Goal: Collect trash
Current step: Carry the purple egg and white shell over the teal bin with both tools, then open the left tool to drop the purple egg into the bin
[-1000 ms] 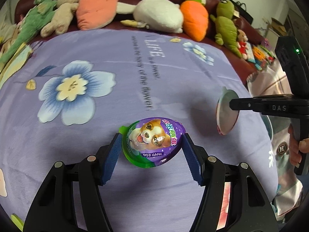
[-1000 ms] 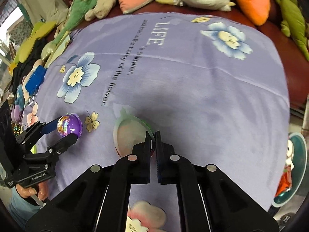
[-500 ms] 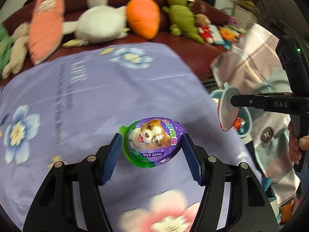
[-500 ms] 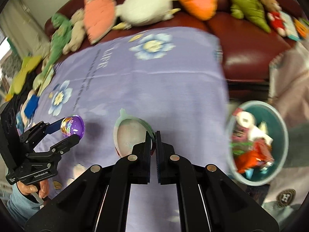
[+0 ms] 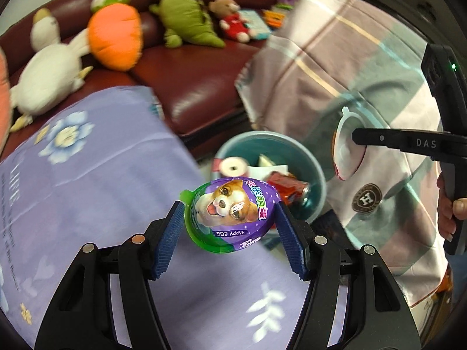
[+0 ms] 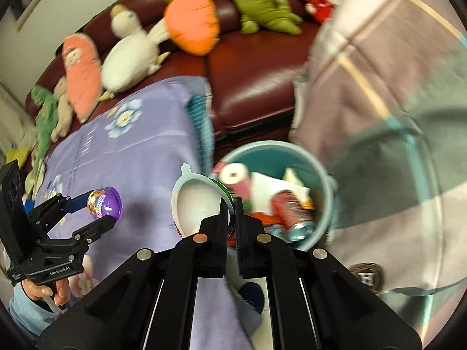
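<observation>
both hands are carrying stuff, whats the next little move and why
Probably carry both pieces on over the teal bin before opening the jaws. The left gripper grips the purple egg half, the right gripper pinches the white egg half, and both hang at the bin's near rim.

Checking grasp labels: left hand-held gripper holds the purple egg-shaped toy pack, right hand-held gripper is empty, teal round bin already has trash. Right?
Wrong on the right hand-held gripper: it pinches a white egg-shaped plastic shell half, per the right wrist view. The rest stands.

purple puppy-print egg (image 5: pixel 230 214), lilac flowered cloth (image 5: pixel 87 192), teal bin (image 6: pixel 324 186), maroon sofa (image 5: pixel 198 87), orange carrot plush (image 5: pixel 115 39)
</observation>
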Action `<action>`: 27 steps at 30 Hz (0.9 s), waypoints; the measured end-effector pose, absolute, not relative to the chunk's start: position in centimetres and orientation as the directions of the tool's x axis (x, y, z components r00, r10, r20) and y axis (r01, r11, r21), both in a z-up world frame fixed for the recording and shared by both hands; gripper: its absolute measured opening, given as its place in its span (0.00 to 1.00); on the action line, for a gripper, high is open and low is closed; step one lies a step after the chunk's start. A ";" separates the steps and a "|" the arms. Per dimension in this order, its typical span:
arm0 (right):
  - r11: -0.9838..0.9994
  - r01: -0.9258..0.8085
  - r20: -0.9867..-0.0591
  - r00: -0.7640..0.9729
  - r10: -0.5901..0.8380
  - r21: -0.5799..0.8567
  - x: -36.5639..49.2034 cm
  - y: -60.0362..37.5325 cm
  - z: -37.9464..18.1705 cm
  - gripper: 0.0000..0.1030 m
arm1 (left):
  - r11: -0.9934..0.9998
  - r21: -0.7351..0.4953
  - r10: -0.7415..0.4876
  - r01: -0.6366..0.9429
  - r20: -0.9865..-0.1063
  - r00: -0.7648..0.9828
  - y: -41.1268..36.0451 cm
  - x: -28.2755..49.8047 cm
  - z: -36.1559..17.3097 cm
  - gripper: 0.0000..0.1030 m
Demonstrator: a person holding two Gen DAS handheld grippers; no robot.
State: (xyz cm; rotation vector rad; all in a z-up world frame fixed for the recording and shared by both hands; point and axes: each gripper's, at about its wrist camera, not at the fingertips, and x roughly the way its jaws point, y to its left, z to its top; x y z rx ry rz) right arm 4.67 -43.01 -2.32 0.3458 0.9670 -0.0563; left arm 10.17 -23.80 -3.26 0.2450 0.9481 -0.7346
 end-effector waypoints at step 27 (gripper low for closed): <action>0.910 0.286 -0.843 0.527 0.111 0.299 6.8 -49.7 -7.0 0.04 | 0.677 -0.143 -0.410 0.722 -0.887 0.210 -34.0 13.2 -11.2 0.63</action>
